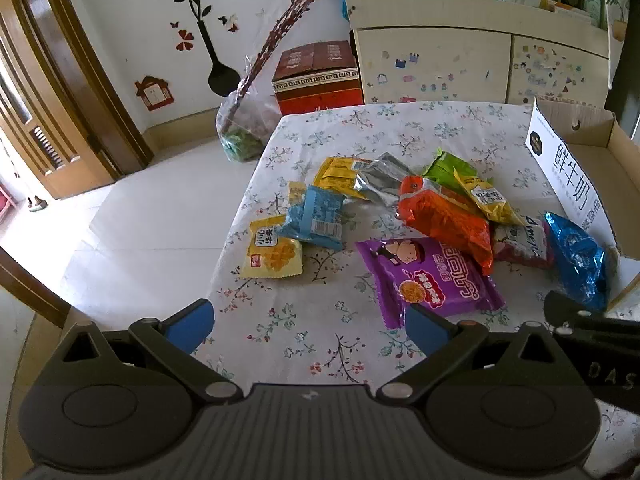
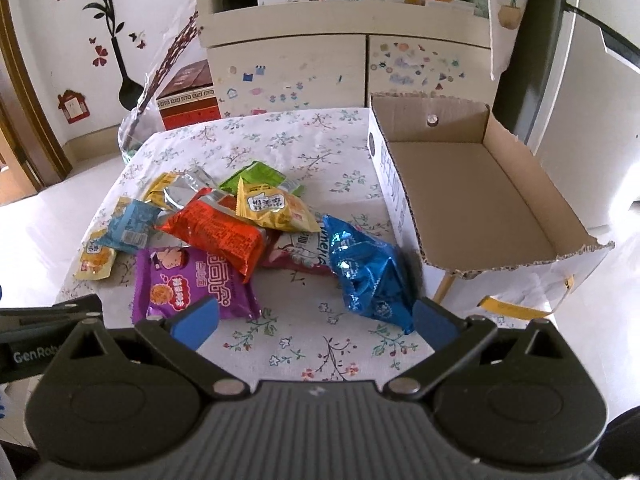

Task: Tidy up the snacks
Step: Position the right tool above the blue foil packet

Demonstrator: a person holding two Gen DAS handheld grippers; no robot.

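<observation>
the shiny blue foil snack bag (image 2: 370, 276) lies just ahead of the right gripper (image 2: 316, 322), long axis running away from it, beside the open cardboard box (image 2: 516, 168); both grippers' fingers are spread, empty.

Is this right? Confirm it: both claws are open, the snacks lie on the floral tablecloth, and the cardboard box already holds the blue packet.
Not quite. The right wrist view shows the cardboard box empty; the blue packet lies on the floral tablecloth beside it. The rest stands.
</observation>
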